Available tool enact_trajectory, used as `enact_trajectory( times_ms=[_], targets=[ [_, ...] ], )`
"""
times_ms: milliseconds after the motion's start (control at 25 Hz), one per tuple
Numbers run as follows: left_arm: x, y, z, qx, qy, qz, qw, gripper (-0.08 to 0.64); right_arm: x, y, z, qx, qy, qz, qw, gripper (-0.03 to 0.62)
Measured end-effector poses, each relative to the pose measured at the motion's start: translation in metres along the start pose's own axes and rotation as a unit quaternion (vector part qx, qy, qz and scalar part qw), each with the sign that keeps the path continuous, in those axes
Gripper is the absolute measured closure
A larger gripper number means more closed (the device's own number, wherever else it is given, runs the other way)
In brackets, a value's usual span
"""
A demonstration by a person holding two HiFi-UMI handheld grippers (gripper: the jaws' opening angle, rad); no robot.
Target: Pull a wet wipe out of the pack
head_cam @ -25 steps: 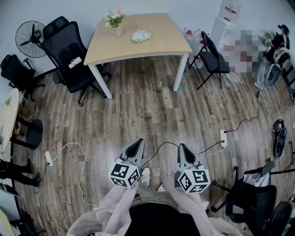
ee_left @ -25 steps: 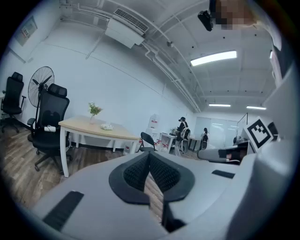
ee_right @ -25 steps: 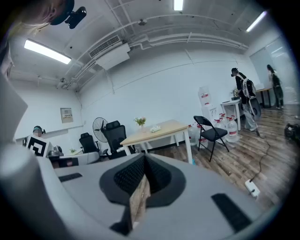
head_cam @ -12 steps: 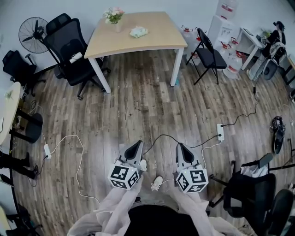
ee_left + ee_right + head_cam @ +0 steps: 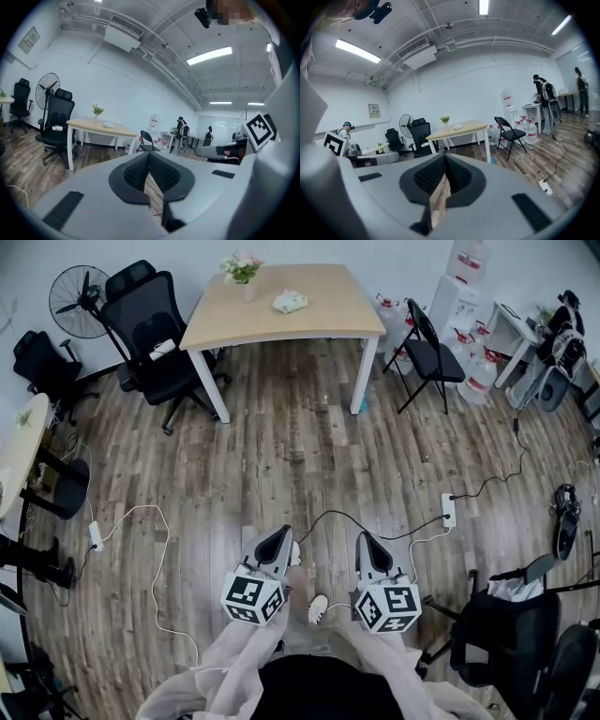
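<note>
The wet wipe pack [image 5: 290,302] is a small pale green packet lying on the light wooden table [image 5: 319,320] far ahead, next to a vase of flowers [image 5: 244,268]. My left gripper [image 5: 284,532] and right gripper [image 5: 364,538] are held side by side low over the wooden floor, well short of the table. Both point toward it, and both are shut with nothing between their pads. The left gripper view has the pack [image 5: 108,124] tiny on the table beyond the shut left gripper [image 5: 150,156]. In the right gripper view the pack [image 5: 458,126] lies past the shut right gripper [image 5: 444,158].
A black office chair [image 5: 150,334] and a fan [image 5: 80,301] stand left of the table, a folding chair [image 5: 433,348] to its right. Cables and a power strip [image 5: 449,510] lie on the floor. Another chair [image 5: 506,634] is at my right. People stand far off [image 5: 541,91].
The whole view has shifted as I walked over the floor, and the table now sits slightly further right. Both grippers travelled along, still shut and side by side.
</note>
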State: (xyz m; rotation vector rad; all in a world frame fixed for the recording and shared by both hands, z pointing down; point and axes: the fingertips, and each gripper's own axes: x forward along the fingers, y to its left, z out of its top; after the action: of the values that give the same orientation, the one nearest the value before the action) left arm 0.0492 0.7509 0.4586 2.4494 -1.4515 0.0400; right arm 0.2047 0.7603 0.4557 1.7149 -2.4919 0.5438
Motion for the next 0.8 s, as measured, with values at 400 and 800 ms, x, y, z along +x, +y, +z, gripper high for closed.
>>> enact_trajectory(
  times_ms=[400,800],
  targets=[
    [0.042,0.032,0.016,0.003,-0.001,0.012,0.9999,0.551,0.045,-0.017,0.018,0.001,-0.004,-0.007,1.000,0.580],
    [0.113,0.074,0.049,-0.008,-0.007,0.014,0.9998,0.551,0.129,-0.035,0.045,0.007,0.009,0.001,1.000,0.580]
  ],
)
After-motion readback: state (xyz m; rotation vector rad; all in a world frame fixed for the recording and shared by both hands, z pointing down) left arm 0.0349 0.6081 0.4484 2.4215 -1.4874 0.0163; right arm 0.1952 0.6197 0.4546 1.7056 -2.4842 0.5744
